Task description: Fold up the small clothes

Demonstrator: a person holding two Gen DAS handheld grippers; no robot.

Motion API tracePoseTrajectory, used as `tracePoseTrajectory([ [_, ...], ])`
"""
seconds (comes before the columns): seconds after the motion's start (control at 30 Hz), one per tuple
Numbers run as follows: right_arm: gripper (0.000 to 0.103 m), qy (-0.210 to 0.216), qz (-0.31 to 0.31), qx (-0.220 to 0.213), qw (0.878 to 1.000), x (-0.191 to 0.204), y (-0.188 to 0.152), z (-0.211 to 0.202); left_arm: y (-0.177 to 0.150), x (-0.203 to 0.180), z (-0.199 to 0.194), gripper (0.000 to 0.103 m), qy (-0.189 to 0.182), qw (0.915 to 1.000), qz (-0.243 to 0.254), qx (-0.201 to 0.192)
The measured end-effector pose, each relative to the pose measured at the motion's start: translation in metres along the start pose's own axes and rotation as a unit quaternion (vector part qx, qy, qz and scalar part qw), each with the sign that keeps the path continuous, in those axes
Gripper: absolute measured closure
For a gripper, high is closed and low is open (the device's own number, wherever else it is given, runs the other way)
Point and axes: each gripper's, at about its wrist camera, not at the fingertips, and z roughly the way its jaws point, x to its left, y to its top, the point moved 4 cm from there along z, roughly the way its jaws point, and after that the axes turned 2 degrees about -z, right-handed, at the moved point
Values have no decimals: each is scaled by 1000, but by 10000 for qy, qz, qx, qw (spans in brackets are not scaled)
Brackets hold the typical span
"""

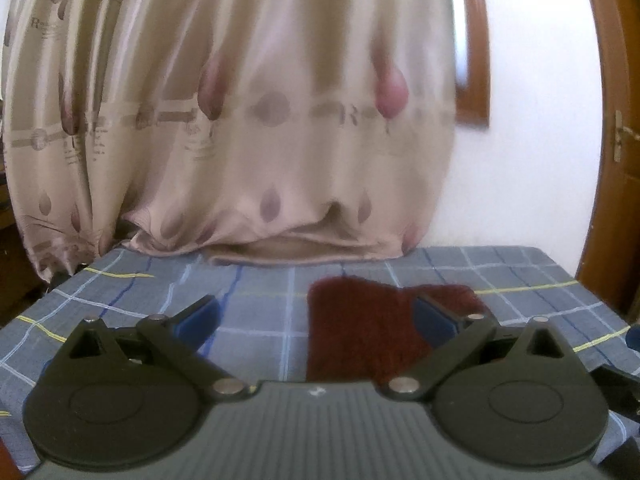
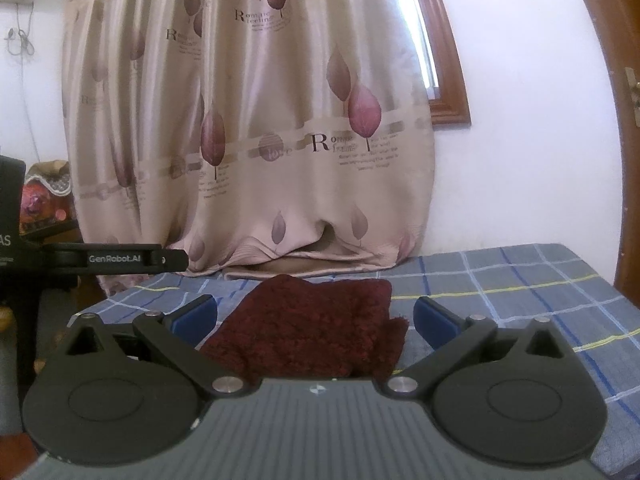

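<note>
Nearest to us in both wrist views are our own tools. The left gripper has its jaws spread wide and released, nothing between them. The right gripper is the same, jaws apart and empty.

Just past the jaws lies the dark red fuzzy cloth, flat on the counter, which is covered with a blue checked cloth. We take the red cloth as our landmark. From the right gripper it sits almost dead ahead, filling the gap between the two blue pads, a little toward the left pad, with its near edge hidden under the gripper body. It looks already doubled once: a second layer shows along its right edge. Its long axis seems to run away from us, toward the curtain, though the fisheye makes that hard to judge.

From the left gripper the red cloth lies ahead and to the right, its right part behind the right pad, the left pad well clear over bare checked cloth. So we judge the right hand the better centred on it, and the left must shift rightward to take an edge.

Beyond the red cloth, the beige leaf-print curtain hangs down to the counter's far edge, with white wall to its right.
</note>
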Motion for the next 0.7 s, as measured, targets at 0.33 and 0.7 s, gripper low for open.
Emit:
tracePoseTrajectory([
  [0.33, 0, 34, 16, 77, 10000, 0, -2, 2, -8, -7, 6, 0, -141, 9993, -138, 328],
  [0.7, 0, 25, 54, 200, 9998, 1, -7, 5, -19, -15, 8, 0, -206, 9987, -90, 457],
])
